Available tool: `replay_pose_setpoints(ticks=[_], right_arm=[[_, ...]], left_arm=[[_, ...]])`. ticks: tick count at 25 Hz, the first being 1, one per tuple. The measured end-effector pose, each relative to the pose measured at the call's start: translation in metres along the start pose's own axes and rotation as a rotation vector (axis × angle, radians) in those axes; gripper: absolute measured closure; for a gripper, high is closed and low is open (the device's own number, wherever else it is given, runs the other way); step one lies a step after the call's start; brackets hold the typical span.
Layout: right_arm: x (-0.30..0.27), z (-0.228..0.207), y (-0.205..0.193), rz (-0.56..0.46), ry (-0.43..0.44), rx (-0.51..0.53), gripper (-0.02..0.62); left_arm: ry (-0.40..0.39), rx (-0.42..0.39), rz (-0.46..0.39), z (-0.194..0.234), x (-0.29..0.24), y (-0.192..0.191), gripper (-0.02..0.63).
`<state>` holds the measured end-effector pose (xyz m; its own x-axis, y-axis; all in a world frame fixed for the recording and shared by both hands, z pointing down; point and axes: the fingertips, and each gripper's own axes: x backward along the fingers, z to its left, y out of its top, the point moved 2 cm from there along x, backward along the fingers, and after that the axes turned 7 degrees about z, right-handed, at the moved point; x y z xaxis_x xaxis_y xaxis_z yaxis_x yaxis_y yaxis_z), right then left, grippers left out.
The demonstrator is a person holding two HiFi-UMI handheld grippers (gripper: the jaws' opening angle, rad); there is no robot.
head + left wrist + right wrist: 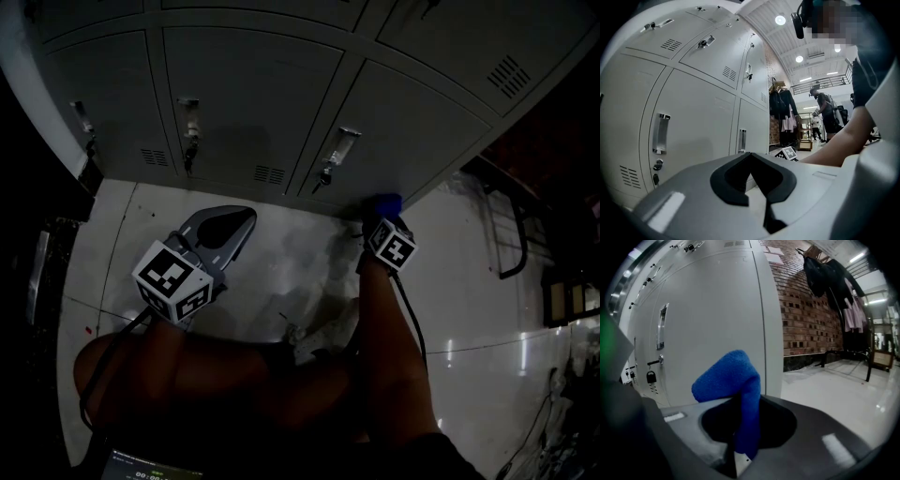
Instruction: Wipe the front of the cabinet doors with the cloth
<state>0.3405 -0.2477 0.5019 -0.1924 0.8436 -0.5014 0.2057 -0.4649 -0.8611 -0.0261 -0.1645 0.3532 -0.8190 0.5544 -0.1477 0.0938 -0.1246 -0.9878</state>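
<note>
Grey cabinet doors (253, 94) with handles and locks fill the top of the head view. My right gripper (382, 214) is low near the floor, at the bottom right corner of the cabinet, shut on a blue cloth (385, 201). In the right gripper view the cloth (736, 390) sticks up folded from the right gripper (740, 444), close to a door (712, 324); whether it touches is unclear. My left gripper (225, 228) hovers over the floor left of it, apart from the doors (698, 122). The left gripper (764, 199) is shut and holds nothing.
White tiled floor (272, 281) runs in front of the cabinet. A brick wall (811, 319) and hanging clothes (783, 108) stand to the right. A black metal frame (511, 234) sits right of the cabinet. A padlock (651, 377) hangs on one door. People (825, 112) stand far off.
</note>
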Motion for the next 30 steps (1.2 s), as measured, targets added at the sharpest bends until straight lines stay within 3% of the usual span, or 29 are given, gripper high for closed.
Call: replay_pose_setpoints(ticks=[6, 12, 21, 24, 30], right_arm=[[0.008, -0.012, 0.003, -0.005, -0.022, -0.067, 0.526], [0.025, 0.030, 0.021, -0.042, 0.088, -0.094, 0.526], [0.079, 0.101, 0.092, -0.196, 0.217, 0.115, 0.526], [0.104, 0.131, 0.111, -0.248, 0.313, 0.170, 0.526], [0.165, 0.199, 0.110, -0.273, 0.607, 0.229, 0.526]], left_arm=[[-0.003, -0.004, -0.001, 0.002, 0.000, -0.002, 0.601], [0.008, -0.001, -0.007, 0.005, 0.000, 0.002, 0.601], [0.014, -0.011, -0.041, 0.011, 0.003, 0.013, 0.601], [0.014, -0.029, -0.046, 0.011, 0.004, 0.016, 0.601], [0.016, -0.039, -0.054, 0.009, 0.007, 0.020, 0.601]])
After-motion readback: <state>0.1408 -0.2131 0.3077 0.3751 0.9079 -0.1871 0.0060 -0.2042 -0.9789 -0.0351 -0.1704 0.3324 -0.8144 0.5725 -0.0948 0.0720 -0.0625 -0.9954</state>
